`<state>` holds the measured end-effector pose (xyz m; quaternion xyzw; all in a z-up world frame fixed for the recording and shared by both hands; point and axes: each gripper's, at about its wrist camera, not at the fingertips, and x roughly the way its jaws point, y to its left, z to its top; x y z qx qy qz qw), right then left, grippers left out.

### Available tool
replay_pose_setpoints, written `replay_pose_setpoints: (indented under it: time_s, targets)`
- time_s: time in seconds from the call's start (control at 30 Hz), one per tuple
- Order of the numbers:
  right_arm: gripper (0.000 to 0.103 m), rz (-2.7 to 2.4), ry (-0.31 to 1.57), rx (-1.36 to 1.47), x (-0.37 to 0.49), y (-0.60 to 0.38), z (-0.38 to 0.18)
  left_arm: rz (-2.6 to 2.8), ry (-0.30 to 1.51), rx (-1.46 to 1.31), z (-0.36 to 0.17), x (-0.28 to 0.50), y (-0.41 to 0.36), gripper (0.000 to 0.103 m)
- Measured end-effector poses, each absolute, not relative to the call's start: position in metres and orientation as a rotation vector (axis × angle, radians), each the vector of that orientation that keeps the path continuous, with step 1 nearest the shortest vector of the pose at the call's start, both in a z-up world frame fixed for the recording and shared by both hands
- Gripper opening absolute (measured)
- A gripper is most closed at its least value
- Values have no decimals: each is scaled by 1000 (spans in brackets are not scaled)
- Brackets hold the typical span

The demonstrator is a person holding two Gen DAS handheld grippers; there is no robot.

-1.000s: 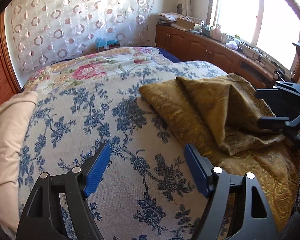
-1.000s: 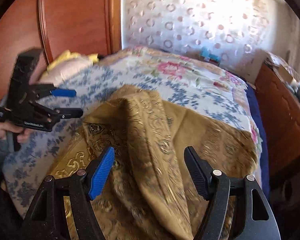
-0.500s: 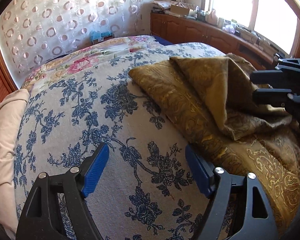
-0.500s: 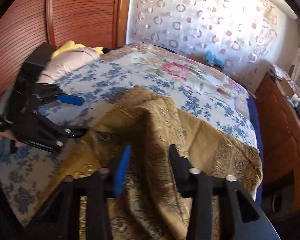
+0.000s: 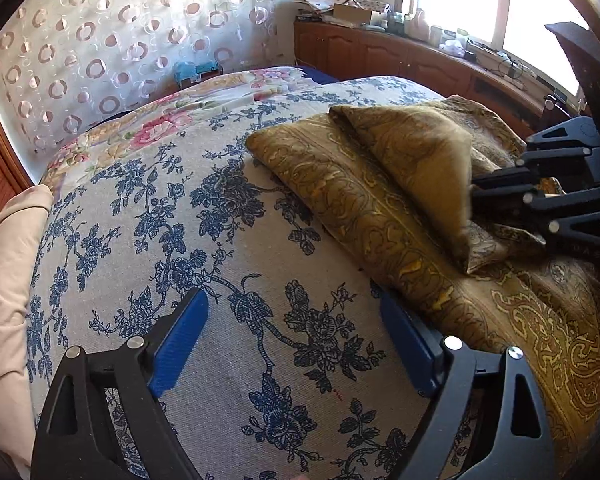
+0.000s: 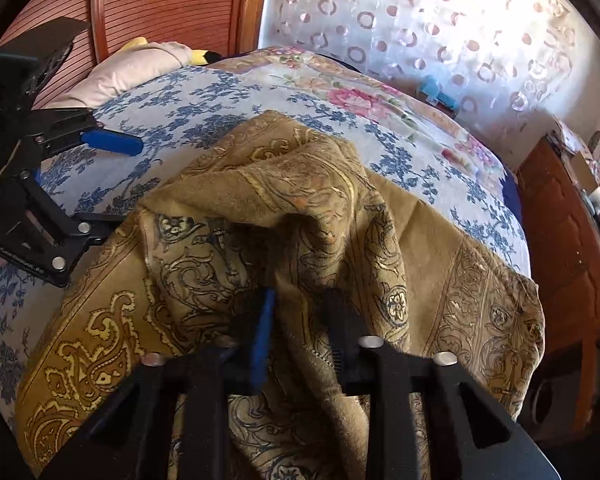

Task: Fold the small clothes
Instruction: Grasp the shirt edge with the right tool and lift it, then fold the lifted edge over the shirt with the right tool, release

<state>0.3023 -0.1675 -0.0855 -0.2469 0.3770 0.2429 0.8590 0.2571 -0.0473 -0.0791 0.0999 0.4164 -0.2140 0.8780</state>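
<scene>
A golden-brown cloth with a paisley pattern [image 6: 284,200] lies rumpled on the bed; in the left wrist view it [image 5: 380,184] is on the right. My right gripper [image 6: 300,328] is shut on a raised fold of the cloth near its front edge; it also shows in the left wrist view [image 5: 484,192] pinching that fold. My left gripper [image 5: 292,340] is open and empty, low over the blue-flowered bedspread [image 5: 180,220], just left of the cloth's edge. It shows in the right wrist view [image 6: 112,176] at the cloth's left side.
A beige pillow [image 5: 4,264] lies at the bed's left edge. A wooden headboard [image 6: 160,0] stands behind it. Wooden cabinets [image 5: 380,56] with clutter run under the window on the right. A patterned curtain [image 5: 120,40] hangs behind the bed.
My right gripper has closed on a fold of the cloth and lifted it slightly. My left gripper has moved in lower and closer to the cloth's edge, still open.
</scene>
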Motion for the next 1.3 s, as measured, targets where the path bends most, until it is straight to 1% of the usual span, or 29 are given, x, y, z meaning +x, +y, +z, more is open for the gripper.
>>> replay_pose_setpoints:
  time_s: [0.03,0.07,0.13,0.27,0.4,0.57,0.63,0.73,0.77,0.8,0.83,0.87,0.9,1.0,1.1,1.2,1.23,1.27,1.3]
  targets:
    - [6,509,781,-520,301,-168,-83,-445,872,211,-80,258,-48,93]
    - [6,515,772,-505,299,-172,-79,-437,879,215,-81,259,-48,99]
    - [5,513,743,-457,298,-184,-67,-430,886,210,-82,260,-48,102]
    - [4,453,685,-350,306,-219,-38,-428,888,208,-83,261,-48,102]
    - [4,361,673,-269,331,-261,-22,-428,888,208,-83,261,-48,102]
    - [4,152,727,-146,374,-318,-27,-428,888,208,-83,262,-48,102]
    - [8,110,729,-106,376,-331,-29,-428,888,208,-83,262,-48,102]
    - [10,153,728,-72,366,-331,-31,-428,888,208,-83,262,-48,102]
    - [12,173,732,-75,361,-326,-34,-428,888,208,-83,262,-48,102]
    - [23,194,736,-78,359,-323,-35,-427,888,209,-83,262,-48,102]
    - [37,222,741,-72,355,-319,-37,-427,888,209,-83,262,-48,102]
    - [42,245,749,-65,352,-317,-39,-427,888,208,-83,262,-48,102]
    - [48,268,754,-62,348,-314,-40,-425,888,208,-83,262,-48,102]
    - [52,290,759,-112,349,-311,-44,-414,890,203,-84,262,-47,102]
    - [53,260,831,-175,368,-309,-61,-403,891,198,-85,261,-46,102]
    - [53,287,921,-172,380,-314,-81,-406,891,197,-85,259,-45,102]
    - [50,316,932,-187,381,-315,-86,-409,891,200,-85,259,-45,102]
    - [41,347,927,-197,381,-315,-88,-409,892,202,-84,259,-45,102]
    - [20,386,925,-195,380,-317,-89,-405,891,201,-83,256,-46,102]
